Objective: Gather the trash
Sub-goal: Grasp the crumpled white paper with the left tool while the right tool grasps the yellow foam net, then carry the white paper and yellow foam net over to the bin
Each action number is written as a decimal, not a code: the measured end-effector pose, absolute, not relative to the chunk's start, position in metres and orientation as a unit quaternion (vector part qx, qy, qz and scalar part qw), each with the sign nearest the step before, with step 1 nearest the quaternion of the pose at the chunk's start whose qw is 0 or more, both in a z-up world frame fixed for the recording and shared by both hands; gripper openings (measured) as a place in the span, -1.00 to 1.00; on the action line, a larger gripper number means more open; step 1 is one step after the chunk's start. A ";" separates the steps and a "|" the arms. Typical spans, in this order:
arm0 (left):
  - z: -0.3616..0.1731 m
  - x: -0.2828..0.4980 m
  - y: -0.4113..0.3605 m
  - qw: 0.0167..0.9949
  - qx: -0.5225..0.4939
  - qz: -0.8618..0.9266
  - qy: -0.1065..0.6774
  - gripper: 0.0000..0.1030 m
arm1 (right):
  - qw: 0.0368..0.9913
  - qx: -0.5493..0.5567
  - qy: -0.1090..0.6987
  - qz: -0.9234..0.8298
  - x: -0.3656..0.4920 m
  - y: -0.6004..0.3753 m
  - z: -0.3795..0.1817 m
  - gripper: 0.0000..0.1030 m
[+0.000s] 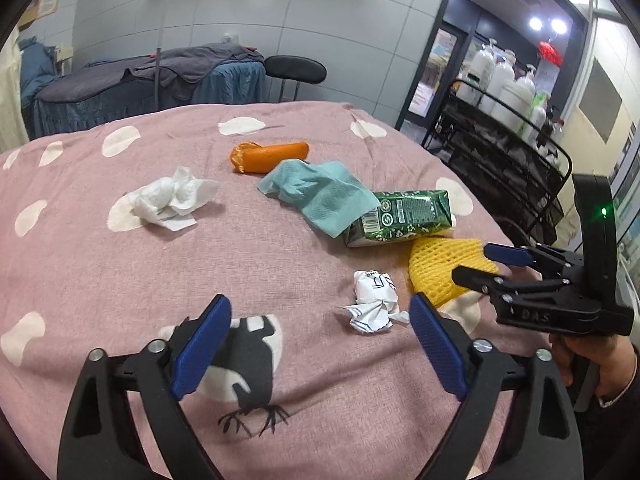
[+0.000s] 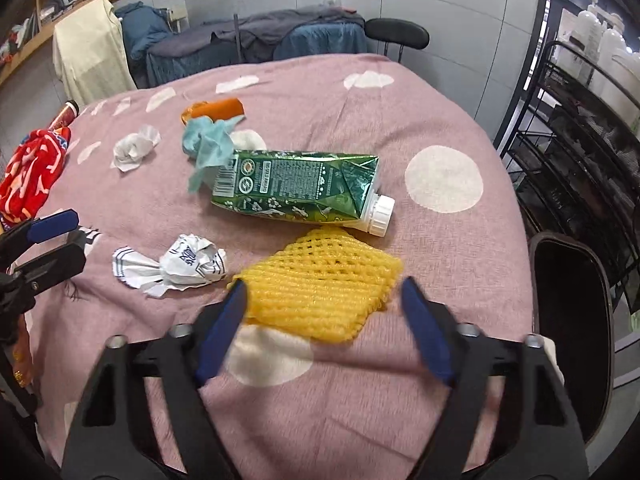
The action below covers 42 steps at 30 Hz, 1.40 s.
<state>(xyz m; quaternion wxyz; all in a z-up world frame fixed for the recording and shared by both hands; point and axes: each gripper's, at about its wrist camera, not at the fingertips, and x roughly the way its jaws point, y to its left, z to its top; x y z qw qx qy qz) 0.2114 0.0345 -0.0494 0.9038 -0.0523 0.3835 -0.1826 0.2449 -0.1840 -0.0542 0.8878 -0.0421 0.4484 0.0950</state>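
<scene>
Trash lies on a pink spotted cloth. A yellow foam net lies between the open fingers of my right gripper, which also shows in the left wrist view over the net. A crumpled white wrapper lies just ahead of my open, empty left gripper. A green carton, a teal napkin, an orange wrapper and a white tissue lie farther back.
A black wire rack with white bottles stands to the right. A black bin sits at the bed's right edge. A red cloth lies at the left. A second bed and a stool are behind.
</scene>
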 end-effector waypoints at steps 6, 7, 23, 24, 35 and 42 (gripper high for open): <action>-0.056 0.224 0.009 0.891 -0.016 -0.209 0.402 0.59 | 0.885 -0.001 0.449 0.123 0.244 -0.196 -0.057 -0.89; -0.057 0.226 0.003 0.889 -0.009 -0.214 0.404 0.57 | 0.890 0.002 0.439 0.124 0.241 -0.199 -0.053 -0.89; -0.068 0.244 -0.025 0.882 0.043 -0.213 0.419 -0.51 | 0.901 0.041 0.420 0.105 0.242 -0.218 -0.045 -0.50; -0.064 0.240 -0.019 0.886 0.033 -0.214 0.409 -0.51 | 0.900 0.051 0.422 0.100 0.243 -0.222 -0.046 0.14; -0.060 0.221 -0.002 0.890 -0.028 -0.216 0.400 -0.51 | 0.868 0.016 0.484 0.114 0.264 -0.196 -0.066 0.13; -0.062 0.214 0.006 0.893 -0.052 -0.207 0.397 -0.51 | 0.863 0.033 0.482 0.147 0.259 -0.192 -0.069 -0.79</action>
